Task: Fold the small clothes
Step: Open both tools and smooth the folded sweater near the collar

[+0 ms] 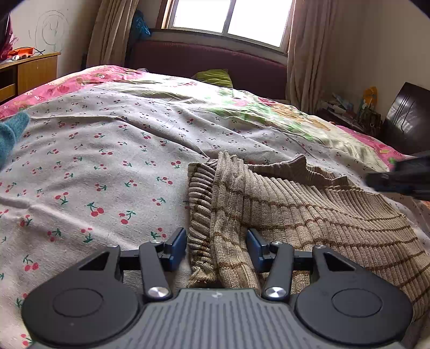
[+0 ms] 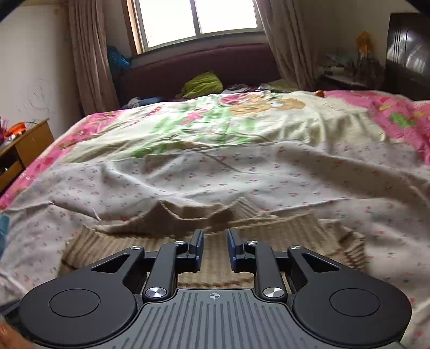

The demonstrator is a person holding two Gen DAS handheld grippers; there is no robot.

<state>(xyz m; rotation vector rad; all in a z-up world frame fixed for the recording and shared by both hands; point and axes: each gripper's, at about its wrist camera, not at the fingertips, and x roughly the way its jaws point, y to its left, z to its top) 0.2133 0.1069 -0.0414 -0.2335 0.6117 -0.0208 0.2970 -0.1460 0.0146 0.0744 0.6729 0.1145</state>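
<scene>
My left tongs sit half open, straddling a bunched ridge of the beige ribbed knit garment with thin brown stripes; fabric lies between the blue pads, touching or nearly touching the right one, gap on the left, so no clamp. My right tongs are parted narrowly, nothing between the pads, hovering over the same garment; that view is motion-blurred. From the left view, the right tongs show as a dark blurred shape at the right edge, above the garment's far side. Garment lies rumpled on the bed, near edge, spreading right from my left tongs, with a folded-up ribbed hem along its left side and a crumpled far edge. Under it: a pale grey bedsheet printed with small red cherries. Beyond that, a pink and cream quilt with a green and orange cartoon print. A teal fuzzy cloth pokes in at the left edge, well apart from the garment. Farther back: lime-green cloth by the maroon padded headboard, bright window with beige curtains, wooden side cabinet on the left, cluttered dark nightstand on the right.
</scene>
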